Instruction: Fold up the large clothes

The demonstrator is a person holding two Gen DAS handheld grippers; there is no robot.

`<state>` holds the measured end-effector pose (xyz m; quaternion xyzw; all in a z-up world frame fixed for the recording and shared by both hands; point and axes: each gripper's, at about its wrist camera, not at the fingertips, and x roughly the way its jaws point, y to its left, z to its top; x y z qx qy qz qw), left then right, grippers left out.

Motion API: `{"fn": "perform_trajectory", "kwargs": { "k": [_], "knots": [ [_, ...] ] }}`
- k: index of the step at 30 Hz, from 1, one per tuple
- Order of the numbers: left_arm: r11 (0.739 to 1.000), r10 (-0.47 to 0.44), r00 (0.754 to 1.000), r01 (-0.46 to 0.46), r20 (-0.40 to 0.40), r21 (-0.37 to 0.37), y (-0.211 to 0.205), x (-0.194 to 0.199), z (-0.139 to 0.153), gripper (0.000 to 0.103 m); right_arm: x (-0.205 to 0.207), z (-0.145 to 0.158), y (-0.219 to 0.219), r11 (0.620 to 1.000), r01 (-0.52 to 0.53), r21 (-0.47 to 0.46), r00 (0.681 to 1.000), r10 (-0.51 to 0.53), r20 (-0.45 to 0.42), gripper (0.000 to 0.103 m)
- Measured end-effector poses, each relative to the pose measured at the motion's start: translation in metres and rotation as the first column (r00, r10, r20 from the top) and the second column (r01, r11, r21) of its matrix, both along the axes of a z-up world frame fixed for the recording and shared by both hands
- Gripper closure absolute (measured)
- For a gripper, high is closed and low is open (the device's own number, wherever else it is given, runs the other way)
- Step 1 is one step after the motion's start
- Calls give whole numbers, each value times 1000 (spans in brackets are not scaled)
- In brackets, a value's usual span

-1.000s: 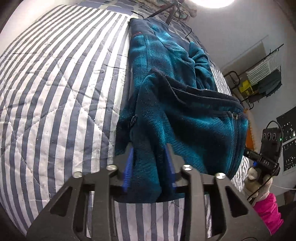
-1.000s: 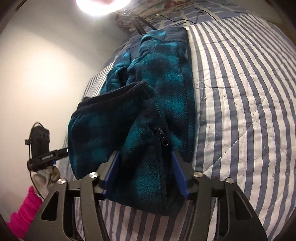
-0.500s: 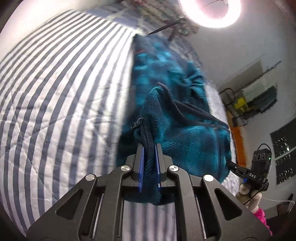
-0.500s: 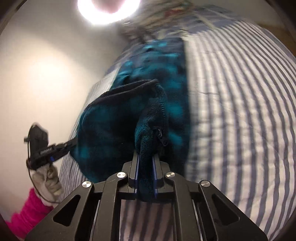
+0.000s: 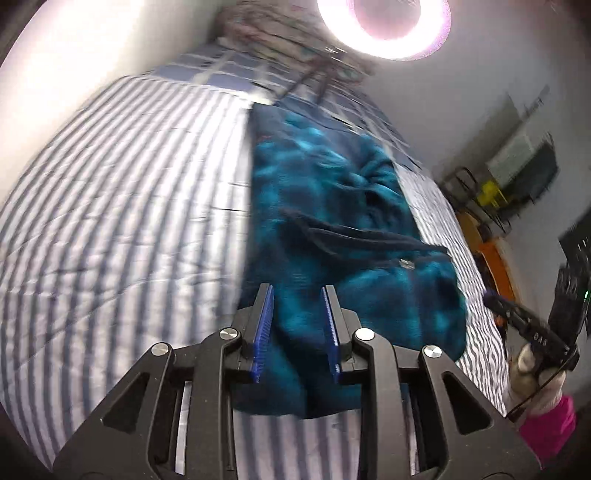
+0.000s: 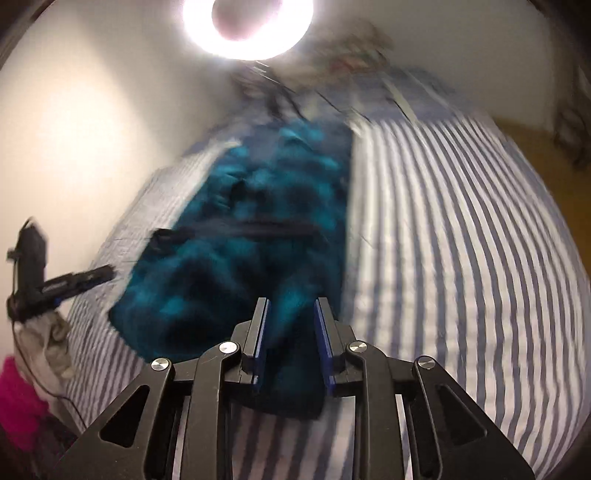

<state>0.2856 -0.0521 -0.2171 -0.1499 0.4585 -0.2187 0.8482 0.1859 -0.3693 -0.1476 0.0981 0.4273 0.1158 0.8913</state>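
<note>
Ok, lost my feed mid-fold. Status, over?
Left gripper and right gripper have just been opening, fleece between the jaws. Teal fleece jacket partly folded on striped quilt. Nothing obstructing.

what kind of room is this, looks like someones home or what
Most likely a bedroom in a home. A teal fleece garment lies on a bed under a blue-and-white striped quilt, with what look like pillows at the far end. A rack of cluttered items stands by the wall, though it is blurred.
</note>
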Motion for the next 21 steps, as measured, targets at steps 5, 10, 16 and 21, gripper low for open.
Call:
{"fn": "perform_trajectory", "kwargs": {
  "k": [5, 10, 16, 21],
  "knots": [
    [997, -60, 998, 60, 0, 42, -42, 7, -10, 79, 22, -5, 38, 994, -101, -44, 993, 103, 49, 79],
    [988, -32, 999, 38, -43, 147, -69, 29, -35, 79, 46, -35, 61, 980, -127, -153, 992, 123, -35, 83],
    [975, -42, 999, 48, -32, 219, -79, 33, -54, 77, 59, -67, 49, 991, -81, -102, 992, 70, -107, 82],
    [984, -18, 998, 28, -56, 177, -67, 30, -41, 77, 54, -58, 46, 993, -61, -100, 991, 49, -123, 83]
  ]
}}
